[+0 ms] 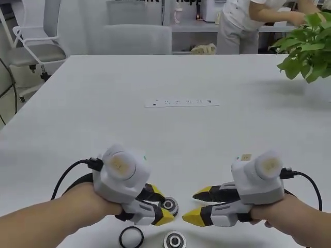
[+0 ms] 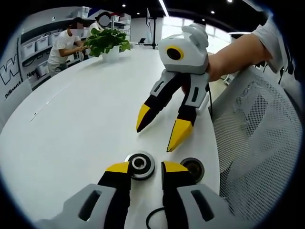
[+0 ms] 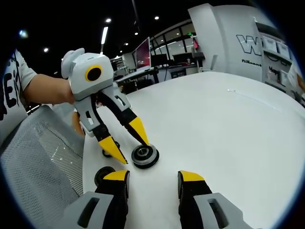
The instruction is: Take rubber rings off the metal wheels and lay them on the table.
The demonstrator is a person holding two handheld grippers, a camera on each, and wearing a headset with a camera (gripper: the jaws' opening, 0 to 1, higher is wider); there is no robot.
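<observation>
Left tool (image 1: pixel 162 206) and right tool (image 1: pixel 194 207) gape empty near a wheel (image 2: pixel 139 164) (the head view shows a loose ring (image 1: pixel 131 237)).

Left tool (image 1: pixel 162 207) and right tool (image 1: pixel 192 207) low over white desk (image 1: pixel 170 139), jaws parted, tips facing. Wheel (image 1: pixel 168 204) at left tool's tips. Loose rubber ring (image 1: pixel 131 237), second wheel (image 1: pixel 175 240) nearer.

A leafy plant (image 1: pixel 307 44) sits far right, a white chair (image 1: pixel 31 54) far left.
</observation>
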